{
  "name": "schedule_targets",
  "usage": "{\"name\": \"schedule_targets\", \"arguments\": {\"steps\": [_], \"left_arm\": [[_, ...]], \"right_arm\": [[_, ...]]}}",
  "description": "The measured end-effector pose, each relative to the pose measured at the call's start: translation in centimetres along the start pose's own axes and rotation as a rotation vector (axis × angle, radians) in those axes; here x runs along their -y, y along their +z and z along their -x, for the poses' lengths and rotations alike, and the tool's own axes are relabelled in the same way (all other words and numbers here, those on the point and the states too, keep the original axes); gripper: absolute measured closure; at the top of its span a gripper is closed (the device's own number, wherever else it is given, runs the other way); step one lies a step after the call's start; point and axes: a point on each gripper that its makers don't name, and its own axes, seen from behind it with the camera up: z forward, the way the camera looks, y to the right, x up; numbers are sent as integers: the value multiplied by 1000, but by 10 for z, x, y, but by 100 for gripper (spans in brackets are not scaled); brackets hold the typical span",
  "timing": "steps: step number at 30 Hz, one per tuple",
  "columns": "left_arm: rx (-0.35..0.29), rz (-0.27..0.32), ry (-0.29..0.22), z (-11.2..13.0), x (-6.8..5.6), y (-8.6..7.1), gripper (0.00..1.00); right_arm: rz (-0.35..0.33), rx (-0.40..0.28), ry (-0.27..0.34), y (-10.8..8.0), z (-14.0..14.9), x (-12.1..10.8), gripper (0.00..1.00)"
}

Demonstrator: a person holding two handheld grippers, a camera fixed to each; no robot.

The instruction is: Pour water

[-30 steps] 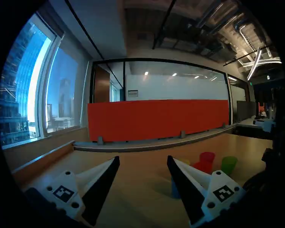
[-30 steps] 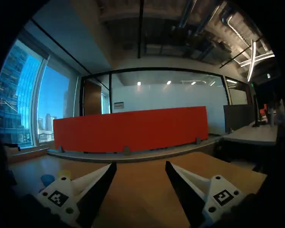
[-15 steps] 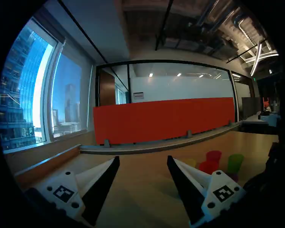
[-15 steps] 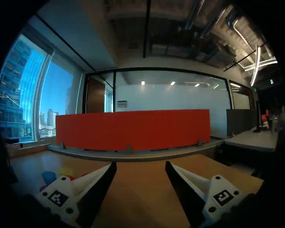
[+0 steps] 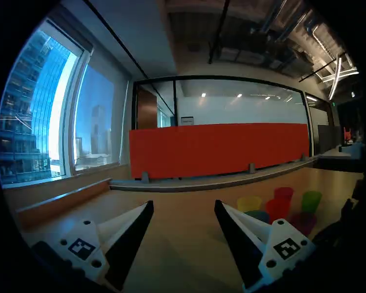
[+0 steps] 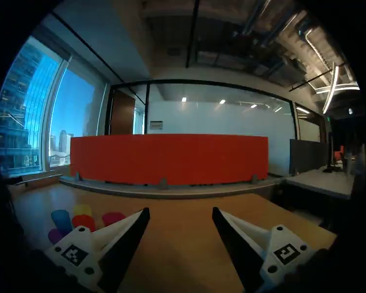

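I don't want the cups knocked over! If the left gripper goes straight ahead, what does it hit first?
Likely the orange divider, far off; depth is unclear. The left gripper points over bare table, and the cups sit right of its line.

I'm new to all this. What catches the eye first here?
A long red panel across the far edge of the table stands out first, with tall windows to its left. Then a cluster of bright cups on the table, right of the open left gripper and left of the open right gripper.
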Motion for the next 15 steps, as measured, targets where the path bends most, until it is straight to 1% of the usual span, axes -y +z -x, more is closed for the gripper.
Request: {"name": "schedule_targets", "arguments": {"steps": [6, 9, 15], "left_arm": [[12, -2, -9, 14, 1, 1, 7], [21, -5, -9, 21, 2, 1, 7], [34, -9, -26, 30, 6, 2, 7]], "right_arm": [[-7, 3, 11, 1, -1, 4, 1], [-12, 4, 8, 1, -2, 8, 1], [-14, 12, -8, 3, 1, 11, 1]]}}
